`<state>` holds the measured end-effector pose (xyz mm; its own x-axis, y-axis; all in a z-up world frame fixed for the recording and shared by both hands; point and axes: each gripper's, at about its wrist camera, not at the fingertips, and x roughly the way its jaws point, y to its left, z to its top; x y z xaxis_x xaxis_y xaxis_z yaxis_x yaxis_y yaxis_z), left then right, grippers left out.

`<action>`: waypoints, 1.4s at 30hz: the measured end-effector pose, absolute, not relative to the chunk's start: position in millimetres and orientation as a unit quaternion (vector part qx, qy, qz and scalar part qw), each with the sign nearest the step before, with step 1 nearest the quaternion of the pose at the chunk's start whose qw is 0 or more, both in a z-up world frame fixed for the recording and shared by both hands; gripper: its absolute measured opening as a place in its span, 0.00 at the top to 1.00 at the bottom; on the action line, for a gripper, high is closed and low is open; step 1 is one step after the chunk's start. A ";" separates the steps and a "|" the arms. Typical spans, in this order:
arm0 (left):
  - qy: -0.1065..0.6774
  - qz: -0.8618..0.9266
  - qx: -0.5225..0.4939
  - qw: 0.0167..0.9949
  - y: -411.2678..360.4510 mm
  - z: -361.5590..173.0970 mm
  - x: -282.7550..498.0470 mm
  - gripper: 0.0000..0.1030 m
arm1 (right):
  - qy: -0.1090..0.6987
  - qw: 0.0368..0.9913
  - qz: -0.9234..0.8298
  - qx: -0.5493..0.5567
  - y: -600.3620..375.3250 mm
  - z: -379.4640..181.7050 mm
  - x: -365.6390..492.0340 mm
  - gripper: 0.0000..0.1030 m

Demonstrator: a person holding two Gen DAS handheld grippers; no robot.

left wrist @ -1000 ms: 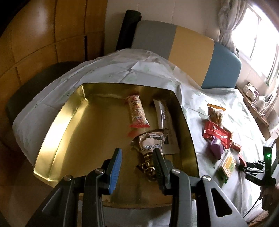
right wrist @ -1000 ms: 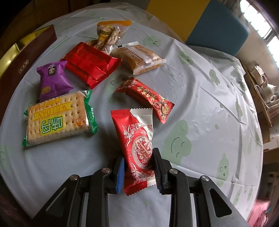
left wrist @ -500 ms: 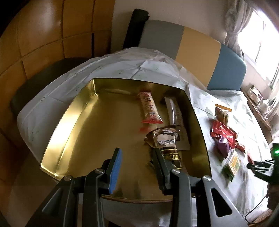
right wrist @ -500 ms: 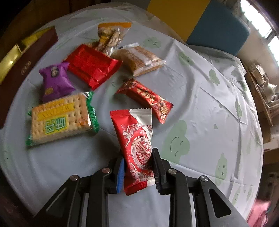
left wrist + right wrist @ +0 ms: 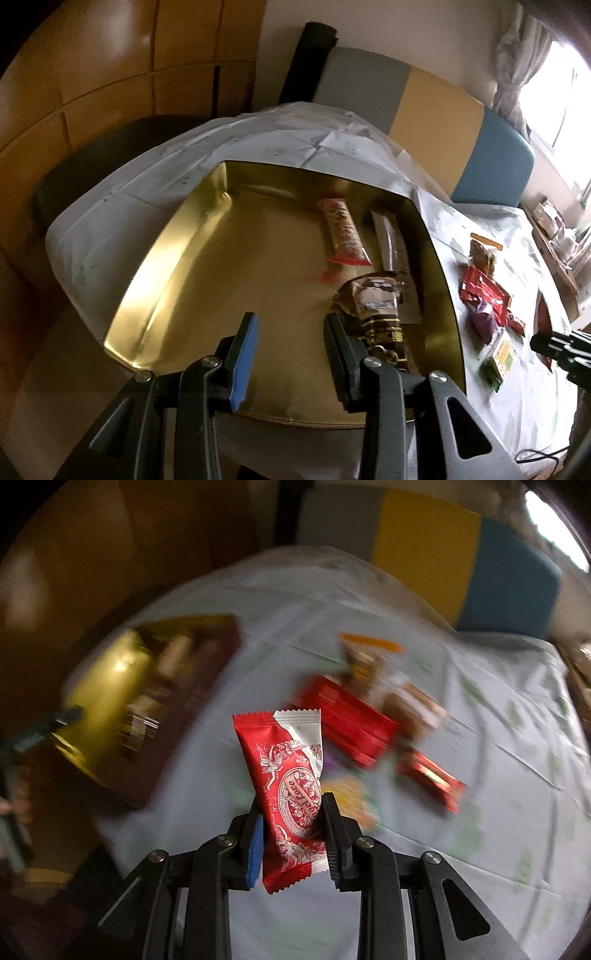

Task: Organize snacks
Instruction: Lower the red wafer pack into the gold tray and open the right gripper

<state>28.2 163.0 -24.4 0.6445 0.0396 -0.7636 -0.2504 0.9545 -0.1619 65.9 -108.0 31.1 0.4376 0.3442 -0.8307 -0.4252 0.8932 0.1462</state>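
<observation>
Red-and-white snack packet [image 5: 291,797] is pinched tight in the right gripper [image 5: 292,814], up off the tablecloth [image 5: 498,775] with other snacks lying blurry behind it. Left gripper [image 5: 291,334] hangs over the gold tray [image 5: 177,266], jaws apart, nothing between them, brown wrapper [image 5: 373,299] just beside.

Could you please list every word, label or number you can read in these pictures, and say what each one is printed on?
"Love", in script inside an oval: on the red and white snack packet held in the right gripper; the word before it is not legible.
Brown wrapper in the gold tin: print too small to read.
Cracker packet on the tablecloth: print too blurred to read.
</observation>
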 end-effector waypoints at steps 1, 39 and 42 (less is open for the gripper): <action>0.413 0.083 -0.129 0.898 165.0 -23.9 27.3 0.64 | 0.473 0.846 0.244 -0.033 -96.2 35.8 66.0 0.73; 0.416 0.069 -0.105 0.901 150.0 -20.9 23.6 0.64 | 0.439 0.857 0.268 -0.010 -31.7 23.4 68.0 0.58; 0.418 0.066 -0.101 0.900 146.9 -20.5 23.7 0.64 | 0.437 0.862 0.257 -0.012 -43.1 24.1 67.4 0.50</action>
<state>23.7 146.9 -20.5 0.6422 0.0333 -0.7658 -0.2028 0.9708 -0.1279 67.4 -43.1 24.1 0.4858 0.4326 -0.7595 -0.4536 0.8675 0.2040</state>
